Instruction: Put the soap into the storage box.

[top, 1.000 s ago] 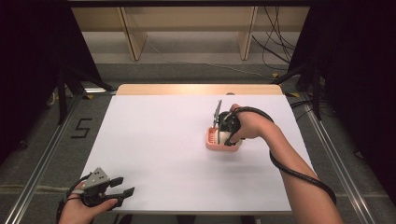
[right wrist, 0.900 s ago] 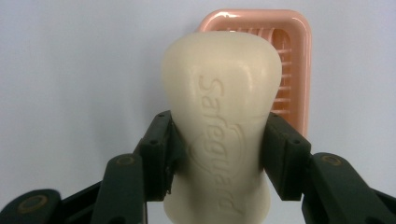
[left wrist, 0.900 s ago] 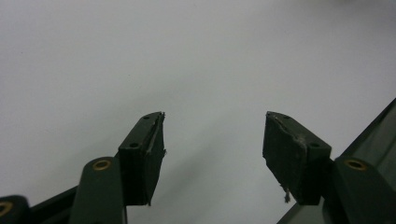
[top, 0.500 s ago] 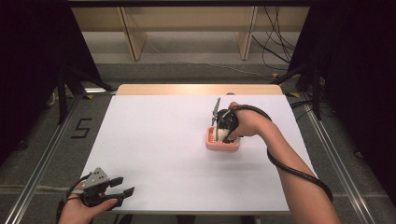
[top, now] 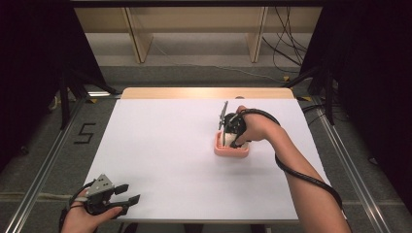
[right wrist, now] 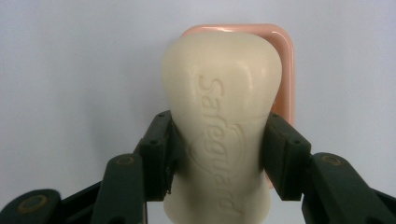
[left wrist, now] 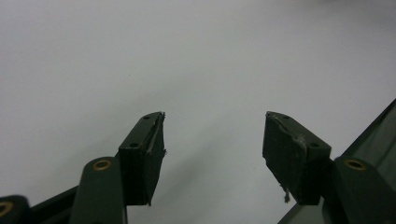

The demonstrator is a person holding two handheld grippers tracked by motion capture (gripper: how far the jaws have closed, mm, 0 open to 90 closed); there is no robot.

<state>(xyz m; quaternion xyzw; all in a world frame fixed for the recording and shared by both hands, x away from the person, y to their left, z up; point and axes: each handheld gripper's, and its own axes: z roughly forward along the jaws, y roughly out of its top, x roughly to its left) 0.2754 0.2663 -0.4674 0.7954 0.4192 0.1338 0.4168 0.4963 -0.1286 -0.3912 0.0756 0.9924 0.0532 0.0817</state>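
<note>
Right gripper (right wrist: 217,154) clamps soap bar (right wrist: 222,116) above pink dish (right wrist: 285,70), frame centre; smooth soap may slip, missing dish.

hidden: pink tray (right wrist: 285,60) mostly behind soap bar (right wrist: 224,107) | cut off: soap bar's near end, bottom edge

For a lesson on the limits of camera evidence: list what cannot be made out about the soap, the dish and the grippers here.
- Soap bar in the right gripper view: its near end is cut off by the bottom edge.
- Pink dish: the soap hides its floor, so contact cannot be told.
- High view: the hand covers the right gripper; the soap is too small there.
</note>
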